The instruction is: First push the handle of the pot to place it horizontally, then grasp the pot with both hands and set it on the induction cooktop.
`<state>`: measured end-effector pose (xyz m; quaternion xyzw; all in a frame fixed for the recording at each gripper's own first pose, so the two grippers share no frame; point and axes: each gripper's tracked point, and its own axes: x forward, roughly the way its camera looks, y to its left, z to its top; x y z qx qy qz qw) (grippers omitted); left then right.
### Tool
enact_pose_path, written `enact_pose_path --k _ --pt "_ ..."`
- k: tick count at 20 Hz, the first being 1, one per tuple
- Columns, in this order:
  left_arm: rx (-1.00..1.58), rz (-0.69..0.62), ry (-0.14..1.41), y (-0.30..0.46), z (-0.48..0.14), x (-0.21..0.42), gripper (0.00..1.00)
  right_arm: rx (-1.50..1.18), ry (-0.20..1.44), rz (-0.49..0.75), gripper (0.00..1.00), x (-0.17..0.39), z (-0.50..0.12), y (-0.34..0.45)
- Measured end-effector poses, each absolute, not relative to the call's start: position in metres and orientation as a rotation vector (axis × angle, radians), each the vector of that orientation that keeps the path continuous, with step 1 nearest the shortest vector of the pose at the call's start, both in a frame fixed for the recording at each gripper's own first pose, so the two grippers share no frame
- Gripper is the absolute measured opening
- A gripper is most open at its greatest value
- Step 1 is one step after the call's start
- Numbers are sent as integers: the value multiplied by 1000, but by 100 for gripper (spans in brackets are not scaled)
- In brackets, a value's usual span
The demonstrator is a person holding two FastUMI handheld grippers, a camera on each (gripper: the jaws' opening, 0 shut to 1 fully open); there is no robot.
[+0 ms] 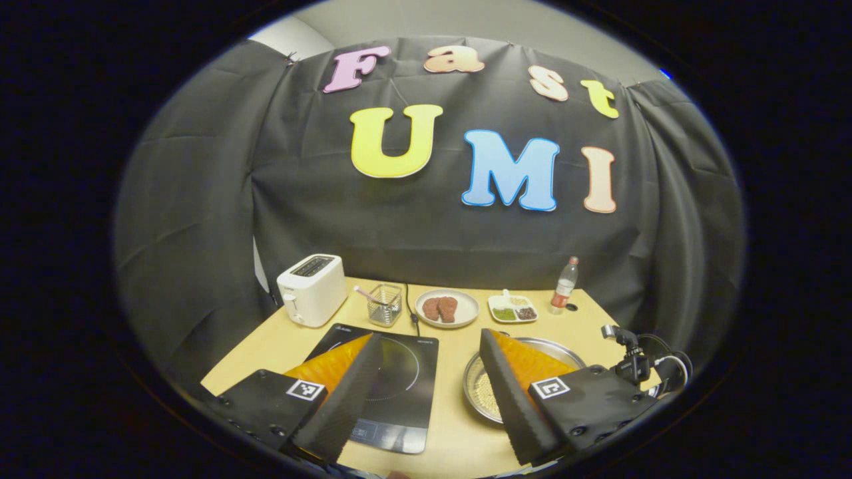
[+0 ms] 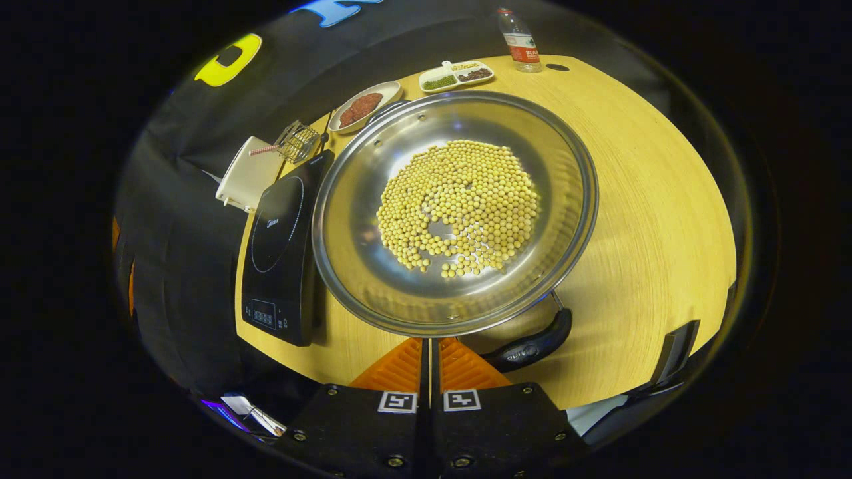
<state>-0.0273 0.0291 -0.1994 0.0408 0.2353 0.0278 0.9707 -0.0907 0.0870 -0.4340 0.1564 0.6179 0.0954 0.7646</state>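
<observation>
Step in hand: handle push. Your right tool closed, empty, near pot rim at 6 o'clock; handle at 5 o'clock. Left tool wide. Cooktop at pot's 9 o'clock. Next: sweep handle sideways.

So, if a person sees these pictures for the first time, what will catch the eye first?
Probably the wide steel pot of yellow beans in the middle of the right gripper view, its handle near the closed right gripper. Next, the black induction cooktop beside it, and the open left gripper above the table.
</observation>
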Motion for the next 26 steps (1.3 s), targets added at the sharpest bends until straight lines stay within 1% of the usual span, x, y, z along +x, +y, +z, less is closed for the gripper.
enact_pose_path --k 5,7,8,10,16,17,18,24,25,26 --pt "88 35 472 10 -200 -21 95 320 1352 193 0 -90 -436 66" --pt "92 27 471 3 -201 -20 97 313 1356 188 0 -89 -437 58" --pt "94 25 470 -1 -200 -19 95 306 1359 185 0 -88 -437 52" --pt "97 21 472 -7 -202 -18 97 288 1361 179 0 -87 -438 41" --pt "103 8 484 -27 -209 -15 95 223 1366 150 0 -79 -444 3" --pt "106 6 486 -31 -210 -14 99 208 1365 146 0 -76 -444 -4" --pt "109 4 489 -34 -211 -12 95 195 1365 141 0 -73 -445 -11" --pt "128 4 499 -48 -211 -13 95 180 1377 95 1 -62 -453 -49" --pt "132 5 499 -49 -212 -13 95 178 1376 90 3 -59 -454 -53" --pt "131 5 501 -50 -213 -13 95 177 1377 86 4 -57 -455 -57"
